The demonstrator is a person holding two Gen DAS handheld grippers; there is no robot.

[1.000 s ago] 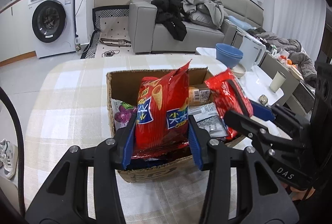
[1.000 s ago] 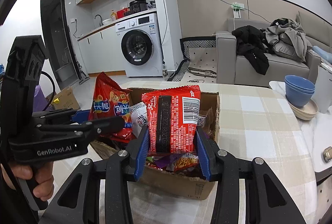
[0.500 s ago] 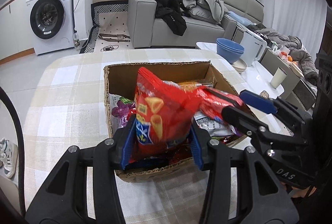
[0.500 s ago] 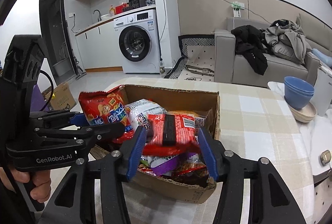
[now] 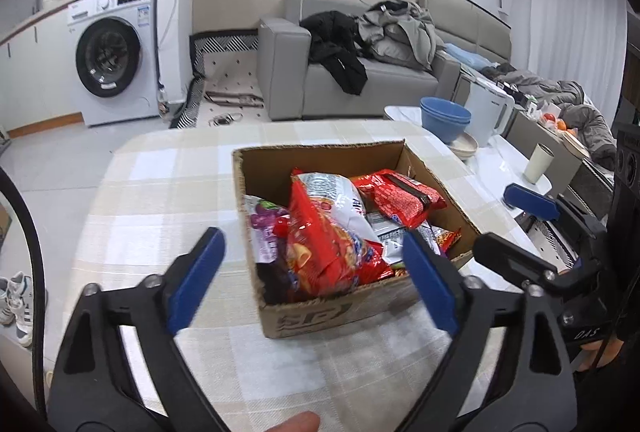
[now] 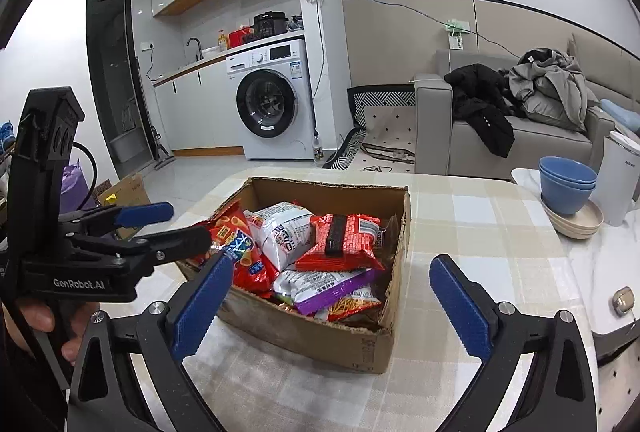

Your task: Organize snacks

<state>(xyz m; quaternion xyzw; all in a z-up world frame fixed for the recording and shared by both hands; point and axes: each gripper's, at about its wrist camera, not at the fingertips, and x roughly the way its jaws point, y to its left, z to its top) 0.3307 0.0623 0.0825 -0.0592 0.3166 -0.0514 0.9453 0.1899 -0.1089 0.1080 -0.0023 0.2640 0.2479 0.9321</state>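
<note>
I had just let go with both tools: the left hand-held gripper stood spread wide with nothing between its blue pads, hanging just short of the near wall of the cardboard box, and the right hand-held gripper was equally wide and empty at the box's 6 o'clock side. A second before, each had been pinching a bag upright above the box; half a second before, both bags were tipping down inside it. In the newest pictures the red chip bag lay slumped toward the box's 7 o'clock corner, partly over a purple pack, and the red packet with the dark stripe rested flat on top of the pile near the middle, with a white bag between the two. Both tools had also pulled back, since more of the checked tabletop showed in front of the box than earlier. I judged that both snacks were delivered and that the box, heaped close to its rim, already held most of what I was sorting; from these views I could not see any loose snack left on the tabletop. At 2 o'clock from the box, well apart, sat the blue bowls and a white kettle, which I took to be no part of the job.
</note>
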